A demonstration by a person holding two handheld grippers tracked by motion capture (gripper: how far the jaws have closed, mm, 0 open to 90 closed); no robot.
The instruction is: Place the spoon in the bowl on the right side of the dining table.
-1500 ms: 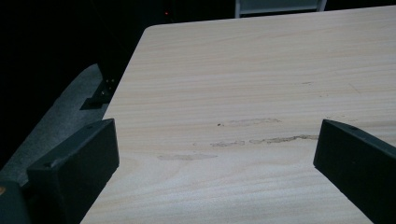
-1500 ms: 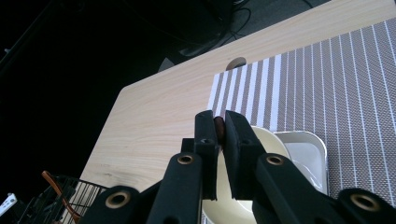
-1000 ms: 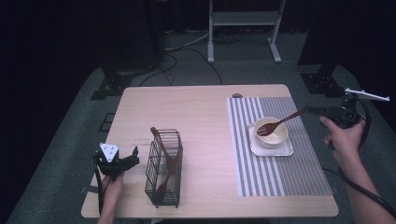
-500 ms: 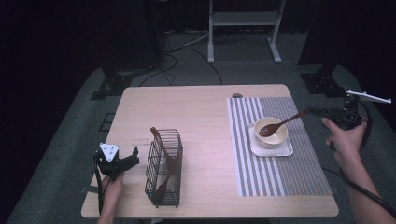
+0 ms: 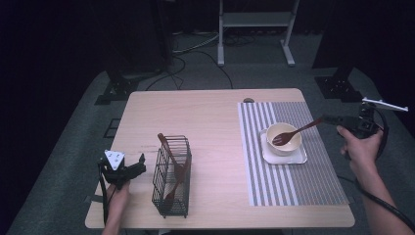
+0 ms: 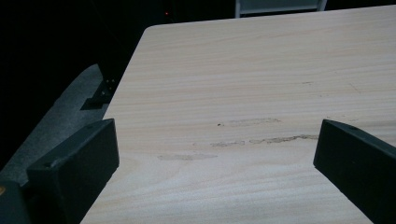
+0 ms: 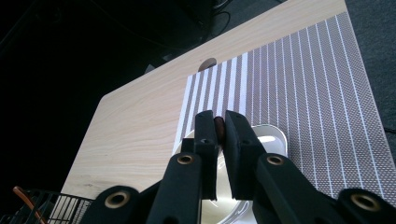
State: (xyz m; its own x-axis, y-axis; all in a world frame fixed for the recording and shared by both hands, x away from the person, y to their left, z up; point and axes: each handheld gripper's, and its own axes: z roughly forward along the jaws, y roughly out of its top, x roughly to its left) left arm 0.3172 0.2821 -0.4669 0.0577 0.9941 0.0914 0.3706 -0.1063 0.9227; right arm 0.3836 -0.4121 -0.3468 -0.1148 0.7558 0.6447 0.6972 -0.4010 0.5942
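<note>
Change: between the earlier high views and now, almost nothing; spoon head in the same place inside the bowl, right hand at the same table edge, left hand unmoved.
Meaning for the task: judged as a pause at the placing step; spoon lowered into the bowl but not yet released, so opening the grip seems the next need.
Right gripper [image 5: 337, 119]: at 3 o'clock of the table, just beyond its edge; jaws closed tight on the spoon handle, a brown handle end seen pinched between the pads in the right gripper view.
Left gripper [image 5: 141, 164]: at 8 o'clock of the table, near the front left corner; jaws wide apart, nothing between them, only bare wood ahead.
Spoon [image 5: 293, 134]: dark brown wood, long thin handle, tilted; head down inside the bowl, handle rising toward 3 o'clock into the grip.
Bowl [image 5: 274, 134]: cream coloured, round, standing on a small white plate [image 5: 299, 158].
Mat [image 5: 293, 183]: grey with white stripes, covering the right part of the table [image 5: 205, 112], under the plate.
Basket [image 5: 181, 143]: black wire, at 7 o'clock, well apart from the bowl; more brown wooden utensils leaning inside, exact kind not clear.
</note>
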